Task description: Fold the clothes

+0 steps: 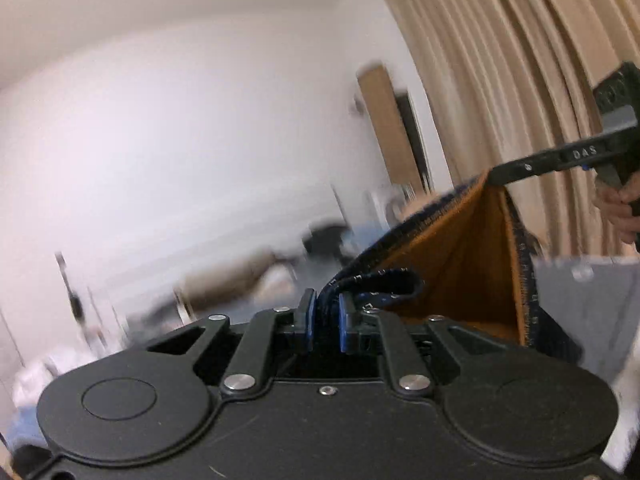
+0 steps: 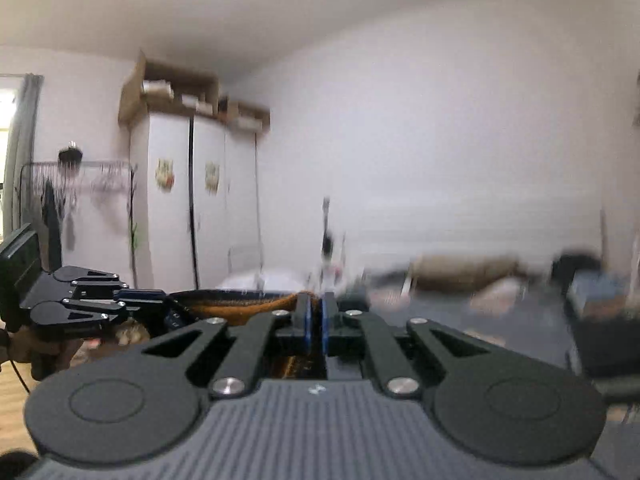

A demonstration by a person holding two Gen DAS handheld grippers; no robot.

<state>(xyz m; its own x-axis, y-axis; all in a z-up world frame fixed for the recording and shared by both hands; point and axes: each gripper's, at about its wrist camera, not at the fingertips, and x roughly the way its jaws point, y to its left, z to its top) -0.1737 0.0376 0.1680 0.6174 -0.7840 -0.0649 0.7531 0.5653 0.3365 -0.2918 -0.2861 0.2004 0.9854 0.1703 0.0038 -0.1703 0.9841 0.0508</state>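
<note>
A dark navy garment [image 1: 460, 248] with an orange-brown inner side hangs stretched in the air between the two grippers. The left gripper [image 1: 325, 322] is clamped on its navy hem; the right gripper [image 2: 315, 320] is clenched on the opposite edge. The right gripper's finger reads "DAS".

The bed [image 2: 460, 320] and the things on it are smeared by blur, so I cannot tell what they are. The hand [image 1: 618, 208] is cut off by the picture's edge. The garment [image 1: 460, 264] hangs down behind the left gripper [image 1: 324, 322], so its lower part is hidden.
</note>
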